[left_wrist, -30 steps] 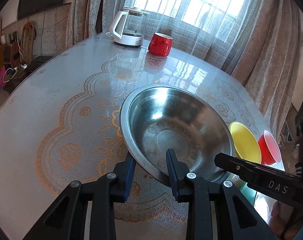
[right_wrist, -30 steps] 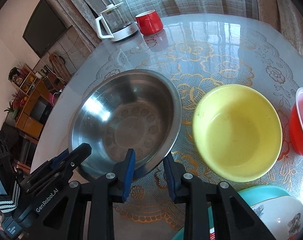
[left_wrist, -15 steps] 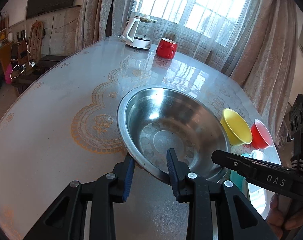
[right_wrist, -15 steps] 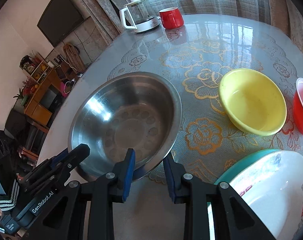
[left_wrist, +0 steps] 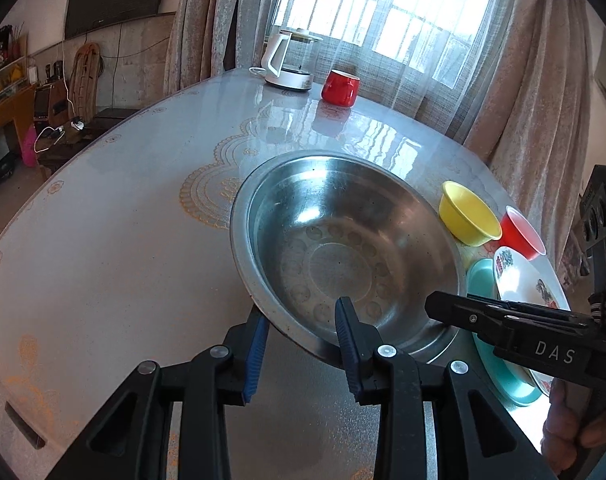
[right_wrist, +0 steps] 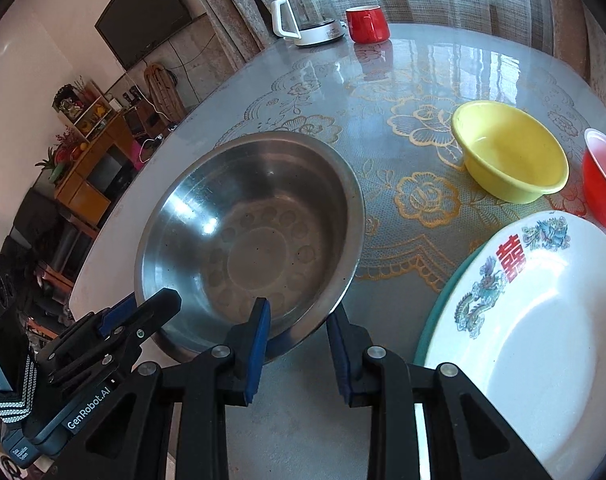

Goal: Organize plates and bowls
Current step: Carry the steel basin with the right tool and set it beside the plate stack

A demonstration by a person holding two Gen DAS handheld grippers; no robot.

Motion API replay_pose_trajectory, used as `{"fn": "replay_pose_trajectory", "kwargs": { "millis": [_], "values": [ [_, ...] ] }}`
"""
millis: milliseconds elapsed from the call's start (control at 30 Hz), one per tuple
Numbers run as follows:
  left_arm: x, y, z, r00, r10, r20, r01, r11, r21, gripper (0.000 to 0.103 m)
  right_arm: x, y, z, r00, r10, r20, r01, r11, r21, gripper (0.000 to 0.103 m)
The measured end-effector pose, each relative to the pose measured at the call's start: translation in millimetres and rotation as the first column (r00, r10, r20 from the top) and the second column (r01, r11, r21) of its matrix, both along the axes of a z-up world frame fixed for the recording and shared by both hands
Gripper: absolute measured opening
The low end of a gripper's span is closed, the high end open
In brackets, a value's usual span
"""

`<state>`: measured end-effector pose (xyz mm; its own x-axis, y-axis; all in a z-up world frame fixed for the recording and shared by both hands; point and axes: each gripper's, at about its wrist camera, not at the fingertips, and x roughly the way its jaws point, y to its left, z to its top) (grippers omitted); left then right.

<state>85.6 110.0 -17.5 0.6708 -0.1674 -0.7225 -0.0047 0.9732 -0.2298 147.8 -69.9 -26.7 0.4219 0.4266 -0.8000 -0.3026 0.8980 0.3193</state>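
While you angle both grippers steeply down at the table (left_wrist: 115,264), each straddles the near rim of the steel bowl (left_wrist: 343,248). Your left gripper (left_wrist: 301,344) has one finger outside the rim and one inside the bowl; both pads look seated on the rim wall, so it is clamped on the bowl. Your right gripper (right_wrist: 299,340) is likewise clamped, left finger inside, right finger outside and below the rim. From the left camera, your right gripper's black body crosses just right of the fingers, with a hand (left_wrist: 575,432) behind it.

Room: left of the left fingers the tabletop lies bare out to its curved edge. Right of the right fingers, a white plate (right_wrist: 543,340) on a teal plate (right_wrist: 435,308) sits close beside the bowl. Beyond them stand a yellow bowl (right_wrist: 511,160) and a red bowl (right_wrist: 603,184), near each other. Far ahead stand a kettle (left_wrist: 287,60) and a red mug (left_wrist: 340,87).

Surfaces: bowl round, dull polished metal, ring of circles stamped in its base. Tabletop glossy, with gold lace pattern. White plate glossy, printed with dragons and a red character.
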Motion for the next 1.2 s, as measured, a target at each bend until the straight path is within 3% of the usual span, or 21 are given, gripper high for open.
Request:
{"fn": "replay_pose_trajectory", "kwargs": {
  "millis": [167,533,633,867,1067,1200],
  "values": [
    [-3,12,-1,1.0,0.008,-0.015,-0.008,1.0,-0.011,0.038,1,8,4,0.999,0.032,-0.017,-0.032,0.999,-0.003,0.032],
    [-7,7,5,0.999,0.04,-0.009,-0.039,0.995,0.091,0.04,-16,5,14,0.998,0.034,0.047,-0.03,0.997,-0.064,0.038],
    [-12,8,11,0.999,0.049,0.018,-0.051,0.991,0.124,0.046,-16,-11,18,0.998,0.005,0.057,-0.002,0.999,-0.045,0.04],
    [-18,13,33,0.992,0.105,0.067,-0.113,0.986,0.125,0.046,-24,-35,30,0.994,-0.07,0.089,0.069,0.997,0.02,0.039],
    [-26,-12,56,0.99,0.043,0.136,-0.066,0.982,0.175,0.046,-30,-50,40,0.985,-0.124,0.121,0.115,0.99,0.079,0.039],
    [-23,-26,55,0.993,0.005,0.115,-0.025,0.985,0.173,0.046,-32,-68,38,0.976,-0.187,0.112,0.174,0.977,0.121,0.039]
  ]
}}
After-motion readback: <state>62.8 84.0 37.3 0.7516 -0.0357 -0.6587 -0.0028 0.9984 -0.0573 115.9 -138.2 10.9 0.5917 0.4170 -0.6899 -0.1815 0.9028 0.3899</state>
